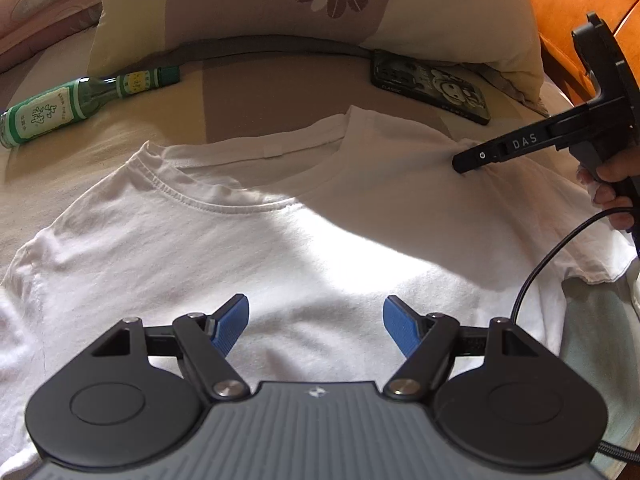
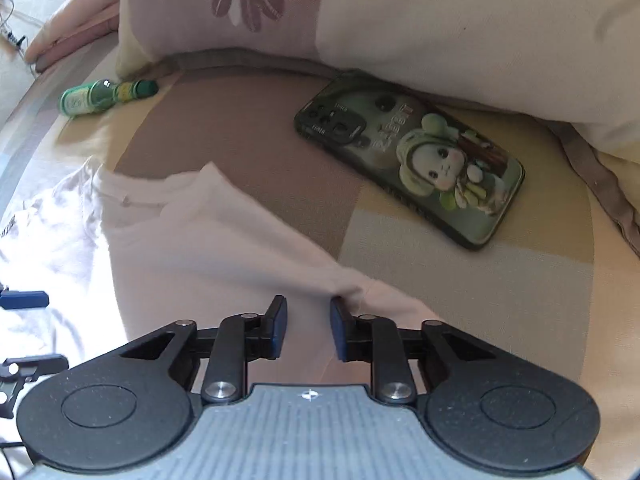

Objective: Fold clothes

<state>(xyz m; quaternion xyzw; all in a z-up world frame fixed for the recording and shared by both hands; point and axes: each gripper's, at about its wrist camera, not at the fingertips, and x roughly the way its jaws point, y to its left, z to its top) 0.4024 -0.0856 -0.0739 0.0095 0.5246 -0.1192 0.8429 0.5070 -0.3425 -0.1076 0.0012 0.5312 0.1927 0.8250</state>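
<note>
A white T-shirt (image 1: pixel 248 248) lies spread flat on a beige and brown patterned bed (image 1: pixel 276 84), collar toward a flowered pillow (image 1: pixel 320 4). The left gripper (image 1: pixel 316 330) hovers over its chest, jaws spread wide and empty. The right gripper (image 2: pixel 308 326), jaws slightly parted, sits at the shirt's shoulder edge; fabric lies between them unpinched, near a phone (image 2: pixel 416 156) and a green bottle (image 1: pixel 76 106).

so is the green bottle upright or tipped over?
Tipped over. The green glass bottle lies on its side on the bed cover, cap pointing toward the flowered pillow, beyond the white T-shirt.
</note>
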